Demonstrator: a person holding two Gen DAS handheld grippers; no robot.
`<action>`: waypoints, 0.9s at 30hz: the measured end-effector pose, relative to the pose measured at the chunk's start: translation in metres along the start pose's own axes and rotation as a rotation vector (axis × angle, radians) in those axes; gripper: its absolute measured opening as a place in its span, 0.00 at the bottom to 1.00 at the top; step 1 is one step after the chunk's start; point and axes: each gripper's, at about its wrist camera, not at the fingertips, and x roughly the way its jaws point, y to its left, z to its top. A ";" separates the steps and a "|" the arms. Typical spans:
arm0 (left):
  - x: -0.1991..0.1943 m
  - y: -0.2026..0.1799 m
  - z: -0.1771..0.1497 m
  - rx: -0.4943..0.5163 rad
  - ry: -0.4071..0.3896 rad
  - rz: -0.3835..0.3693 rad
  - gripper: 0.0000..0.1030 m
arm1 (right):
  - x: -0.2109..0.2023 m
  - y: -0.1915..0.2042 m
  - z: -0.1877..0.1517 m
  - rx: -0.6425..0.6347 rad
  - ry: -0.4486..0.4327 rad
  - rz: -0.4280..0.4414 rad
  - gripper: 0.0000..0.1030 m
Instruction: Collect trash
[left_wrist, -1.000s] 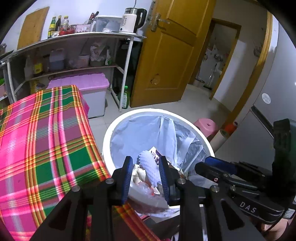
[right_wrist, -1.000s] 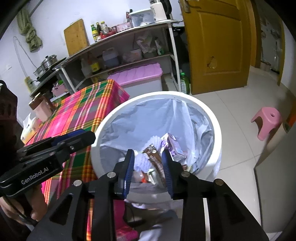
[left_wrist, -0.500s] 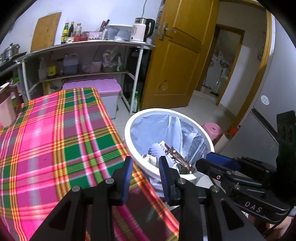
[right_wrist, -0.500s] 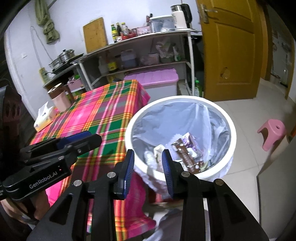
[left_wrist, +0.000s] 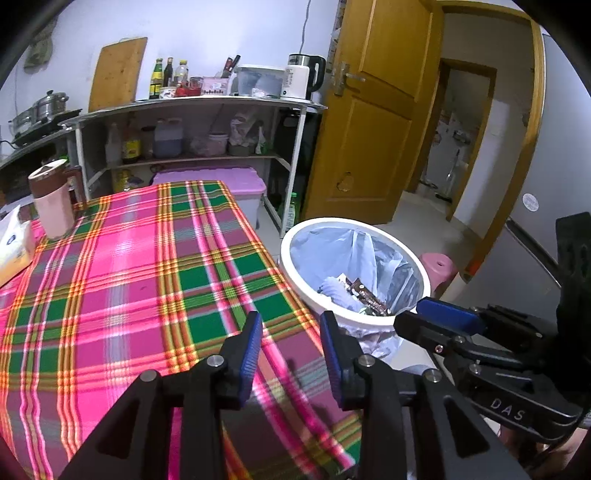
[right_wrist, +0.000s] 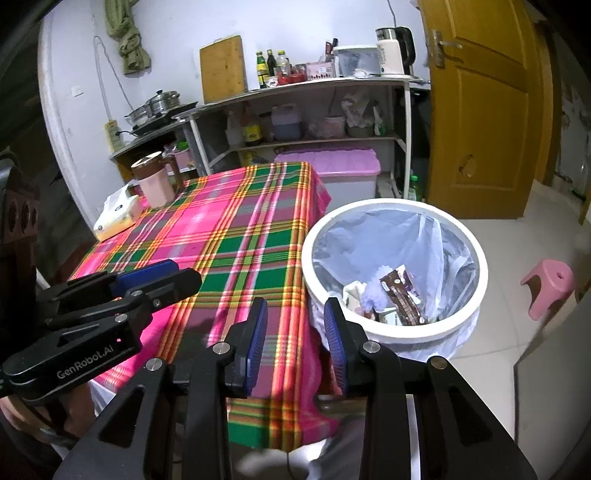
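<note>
- Tongs first: the left tongs (left_wrist: 290, 325) are easing apart with nothing between the pads, and the right tongs (right_wrist: 295, 314) stand part-open and empty.
- Sweep both low over the checked desk (left_wrist: 147, 266) to look for leftovers; none shows on it now.
- Trash, a brown wrapper (right_wrist: 400, 291) included, lies in the white bin (right_wrist: 480, 266) just beside the desk.

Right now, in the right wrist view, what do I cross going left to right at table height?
Left gripper → tissue box → pink mug → plaid tablecloth → white trash bin → pink stool.
</note>
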 end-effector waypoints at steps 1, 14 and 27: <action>-0.002 0.000 -0.002 -0.001 -0.001 0.007 0.32 | -0.002 0.002 -0.002 -0.004 -0.002 0.002 0.32; -0.034 0.012 -0.027 -0.043 -0.017 0.065 0.32 | -0.025 0.018 -0.018 -0.049 -0.035 0.020 0.33; -0.048 0.013 -0.038 -0.051 -0.024 0.090 0.32 | -0.036 0.022 -0.026 -0.059 -0.048 0.024 0.33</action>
